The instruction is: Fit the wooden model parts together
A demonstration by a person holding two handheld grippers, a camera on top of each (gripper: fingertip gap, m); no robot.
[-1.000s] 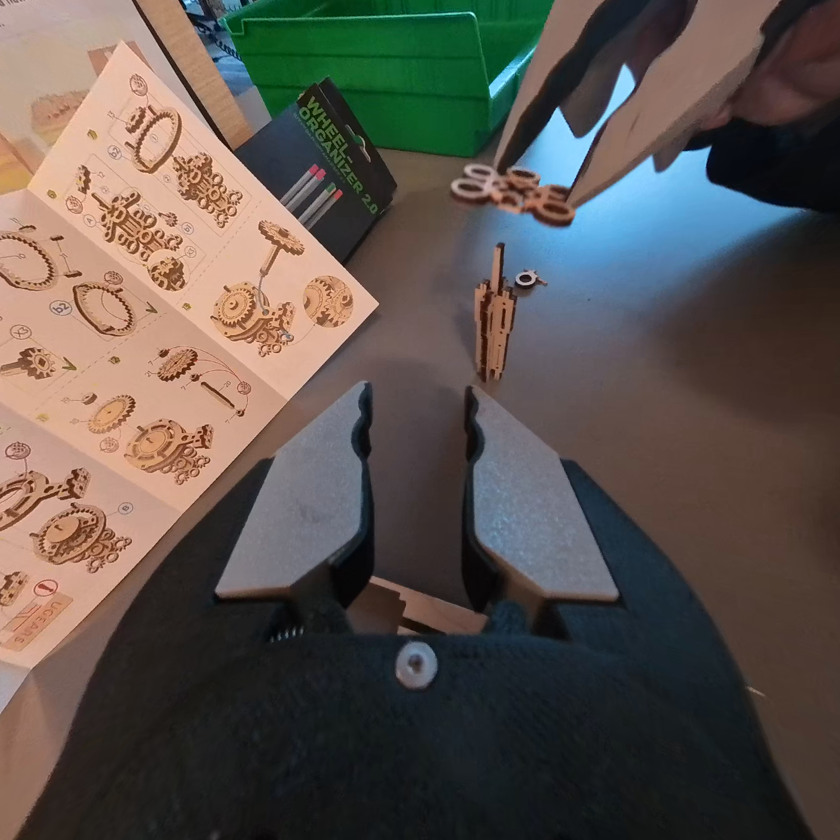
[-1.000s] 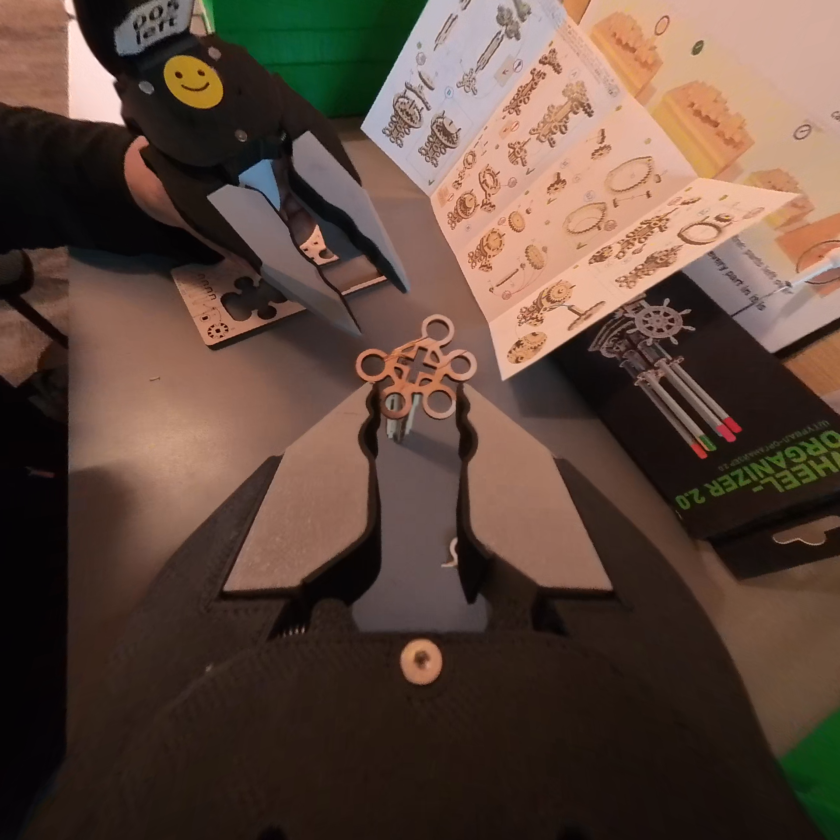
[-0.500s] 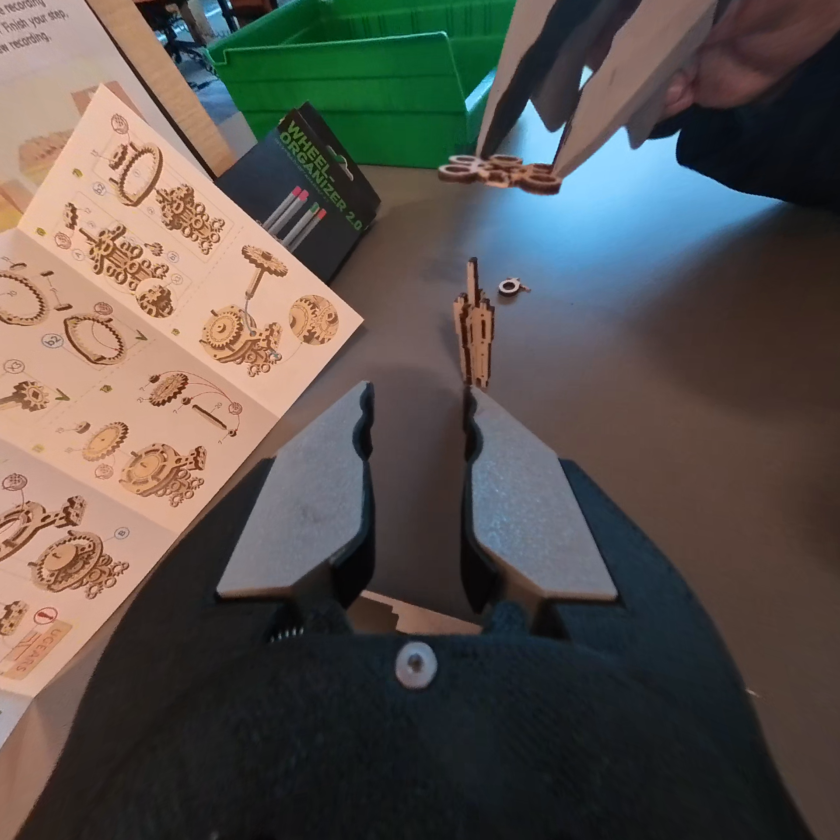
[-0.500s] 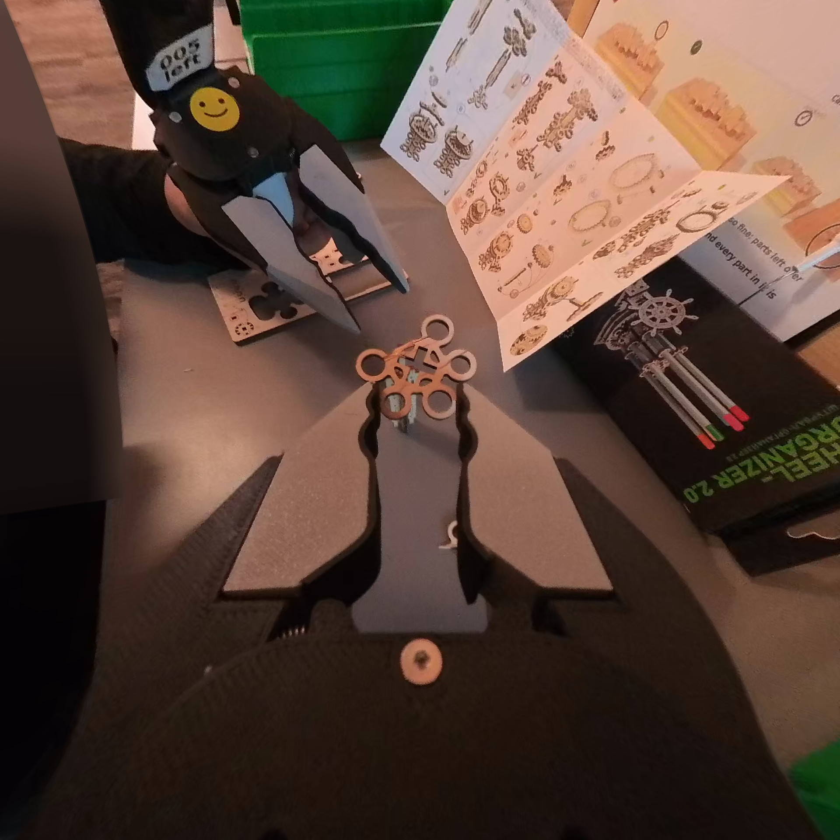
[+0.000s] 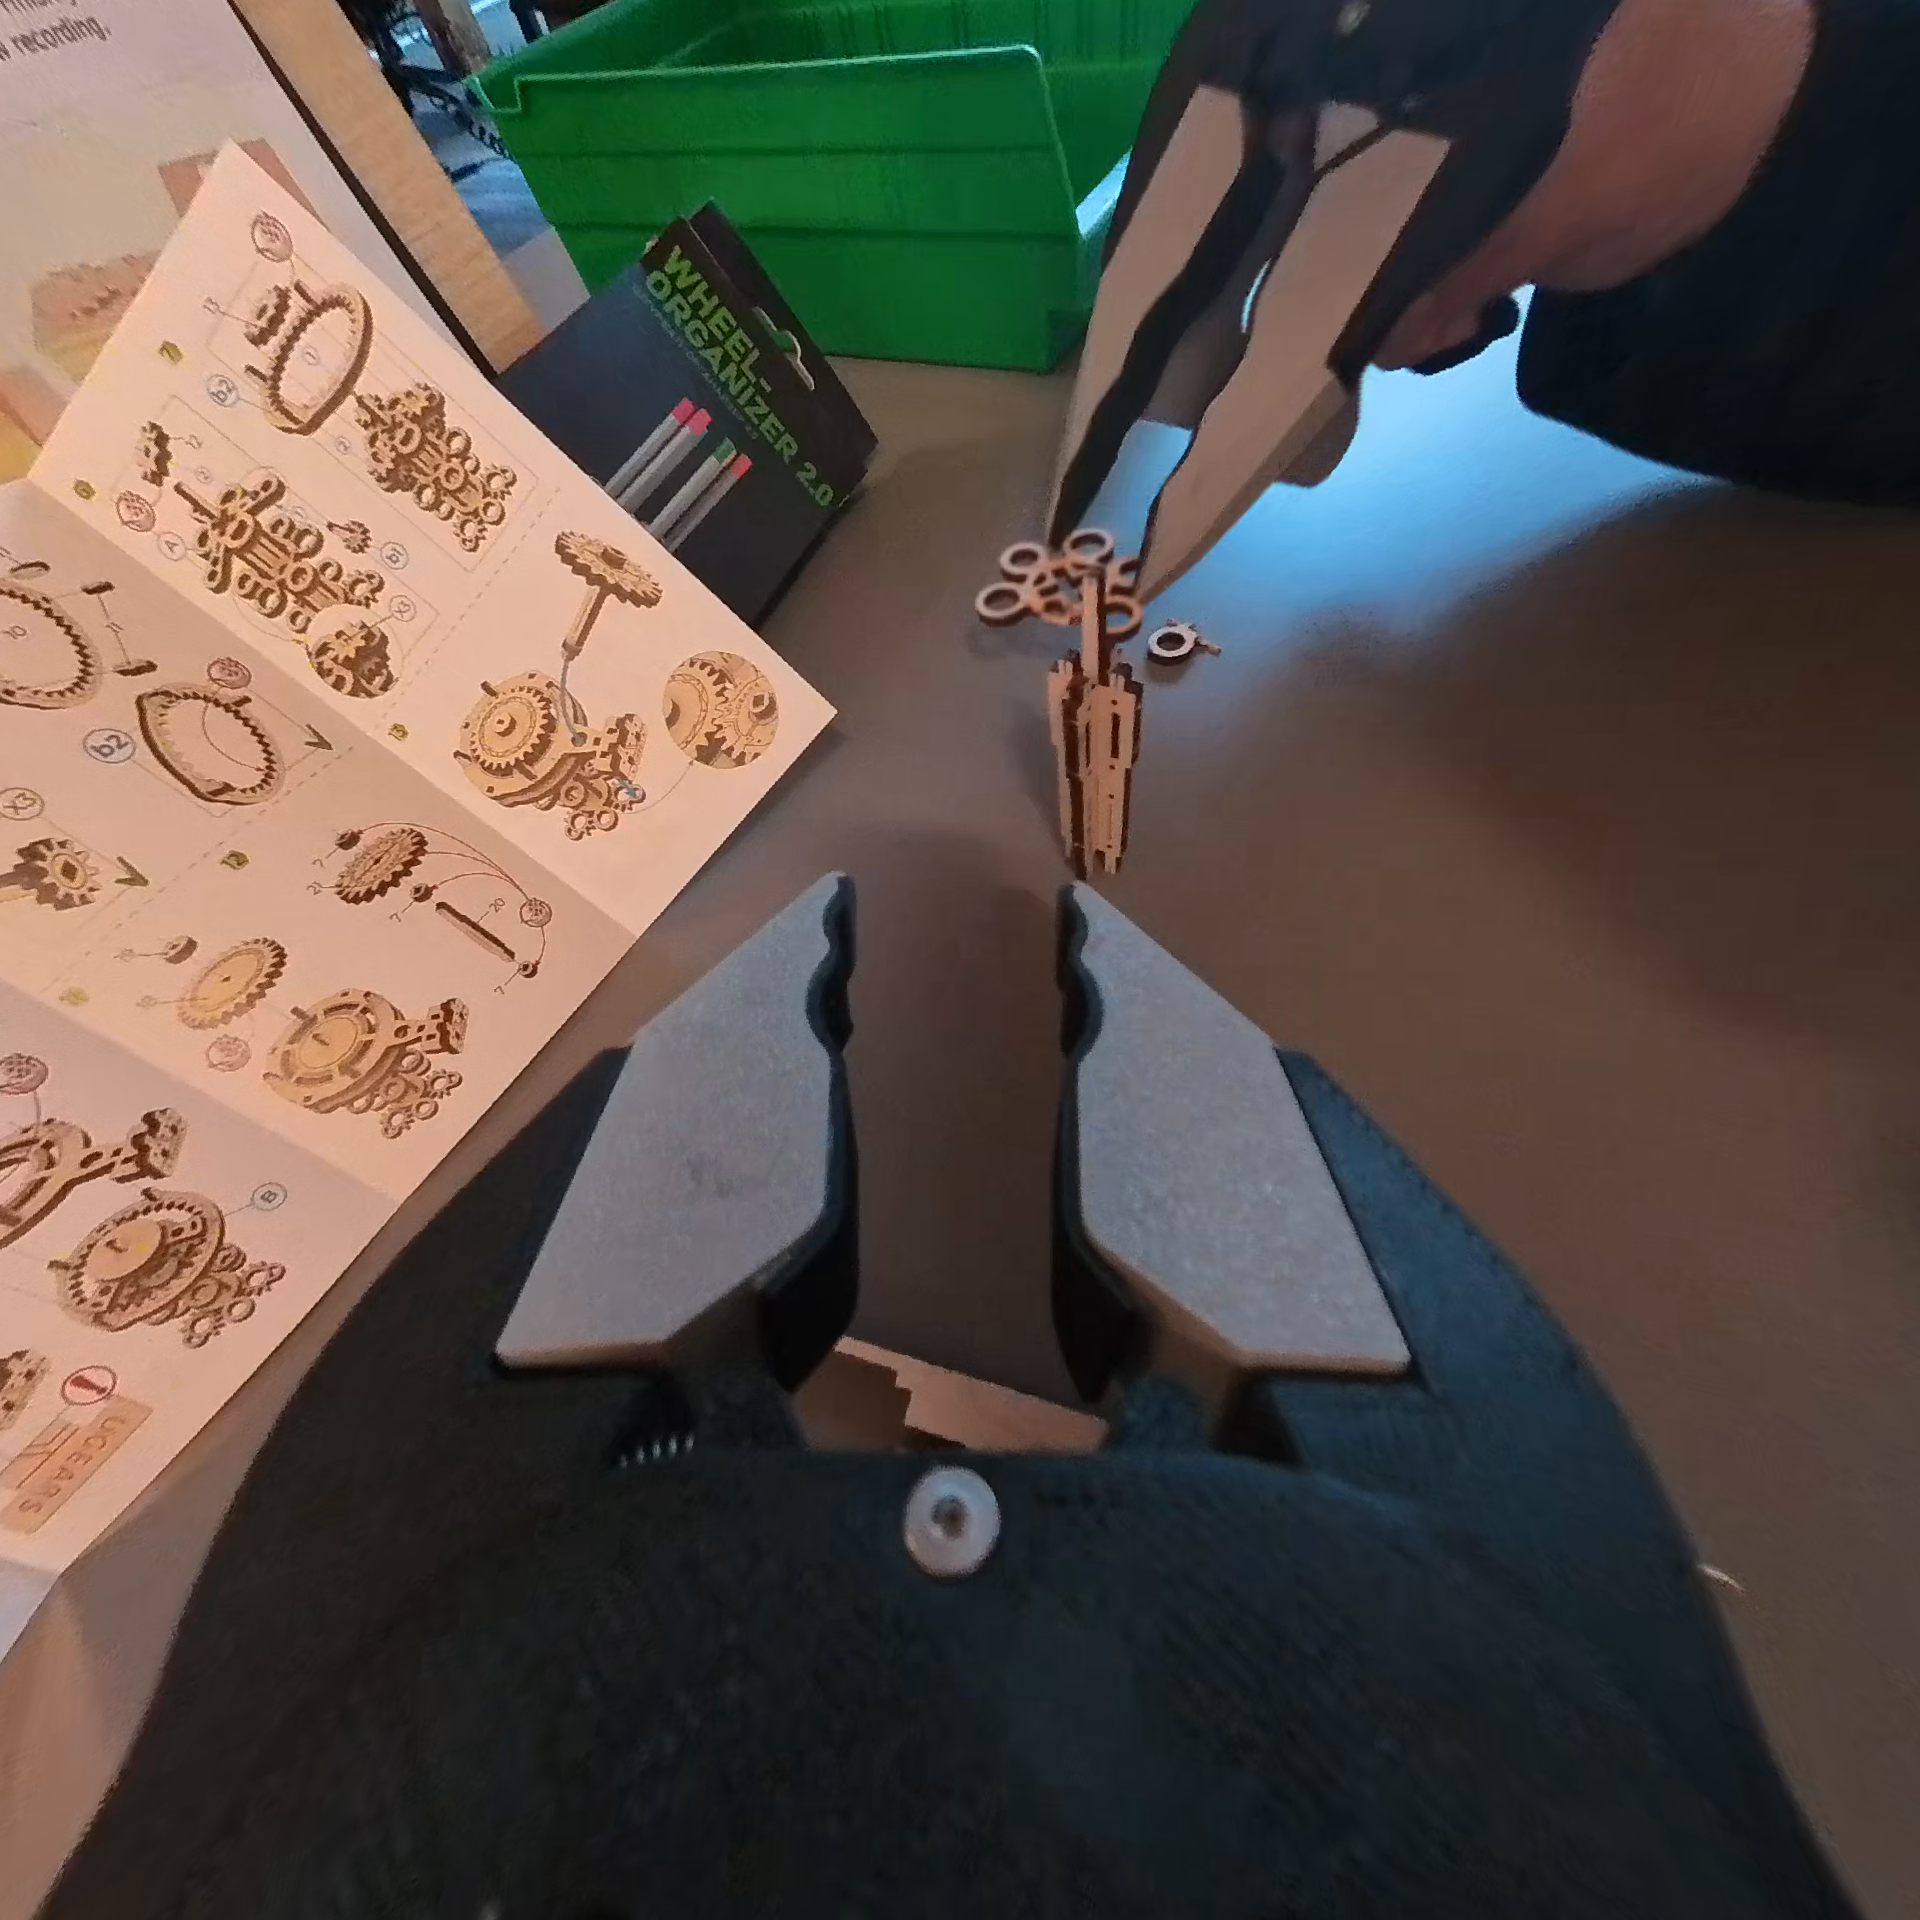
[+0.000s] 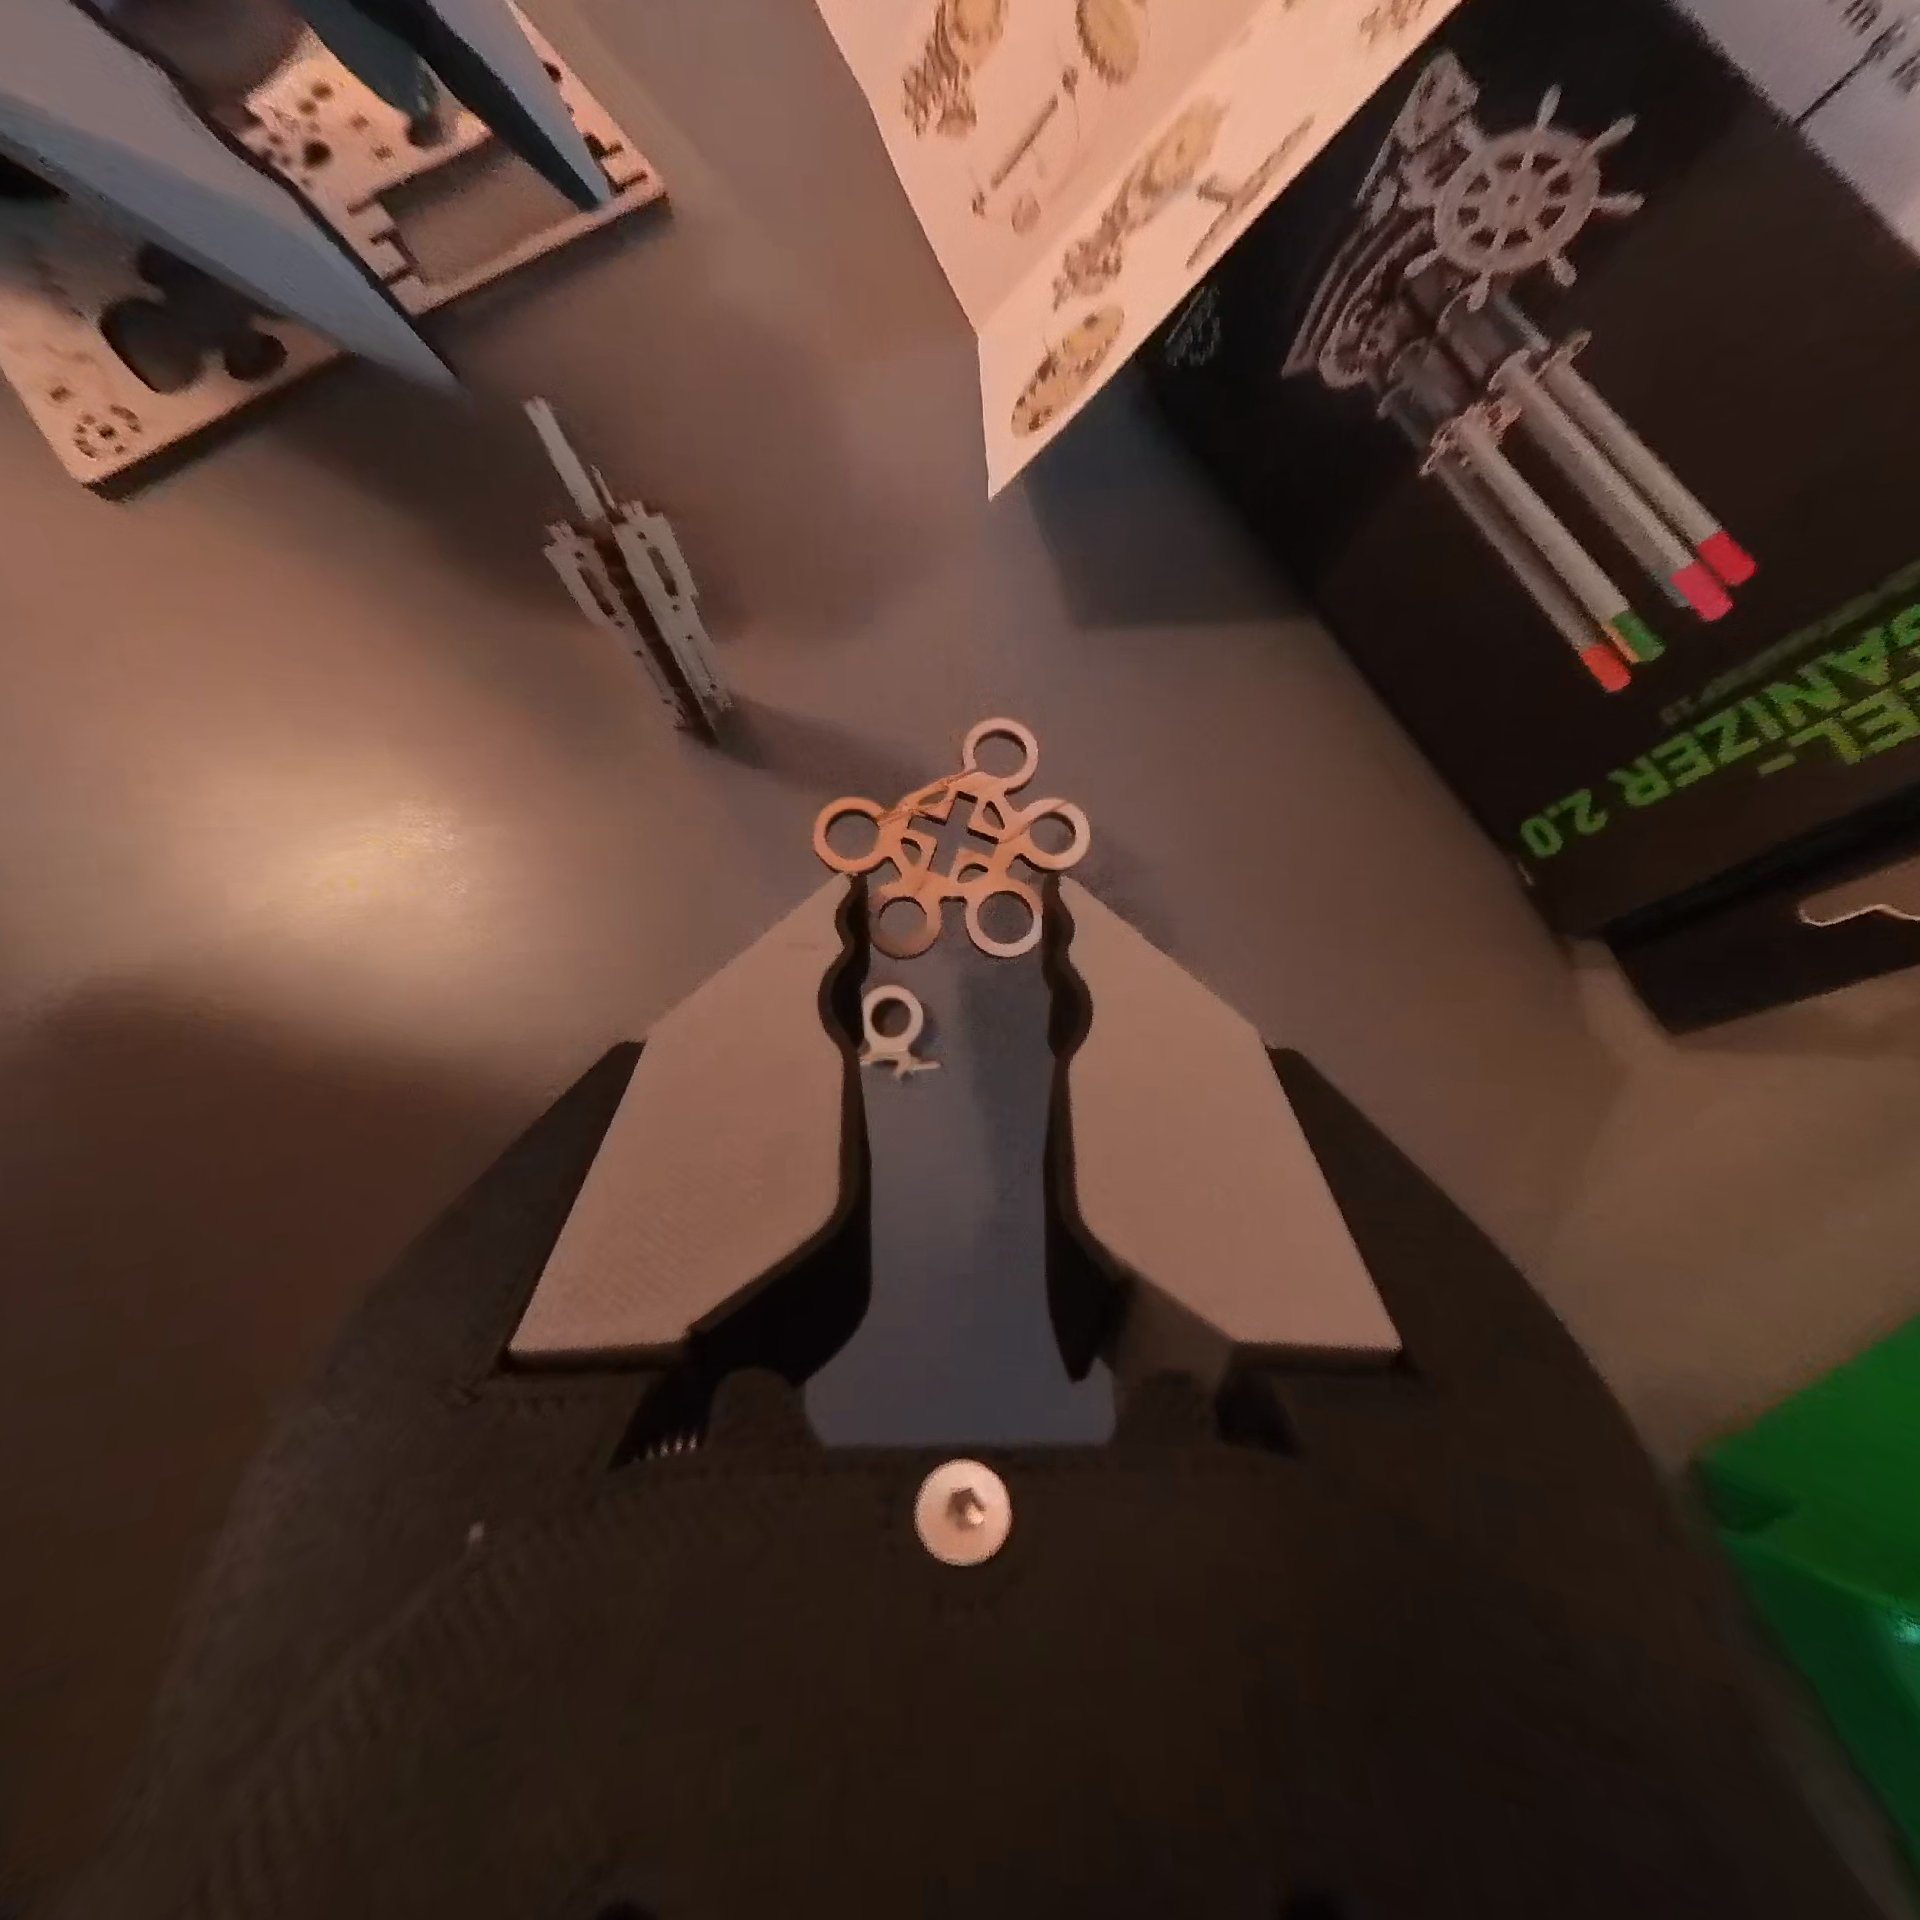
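Here, in the right wrist view, the right hand-held gripper (image 6: 951,902) pinched a flat wooden part made of five joined rings (image 6: 953,844) by its near edge, the part sticking out past the fingertips at the centre of the frame. Up and left of it, apart from the rings, a slim wooden post assembly (image 6: 634,592) stood upright on the grey bench (image 6: 364,935). A small loose wooden ring piece (image 6: 894,1023) lay on the bench, seen between the two fingers. A punched-out wooden parts sheet (image 6: 135,384) lay in the upper left corner, partly behind the grey fingers of the other tool. A black product box (image 6: 1558,436) filled the upper right, with the corner of an instruction leaflet (image 6: 1091,239) overlapping it, and a green bin (image 6: 1839,1538) showed at the lower right edge. In the left wrist view, the left hand-held gripper (image 5: 954,906) was spread with nothing between its fingertips, low in the frame and near the foot of the post assembly (image 5: 1091,748). The ring part (image 5: 1055,587) hung in the tips of the right hand-held gripper (image 5: 1101,566) just behind the post's top; whether they touched could not be told. The small ring piece (image 5: 1179,642) lay just right of the post. The leaflet (image 5: 312,779) spread across the left side, the box (image 5: 717,416) beyond it, and the green bin (image 5: 831,187) along the top.
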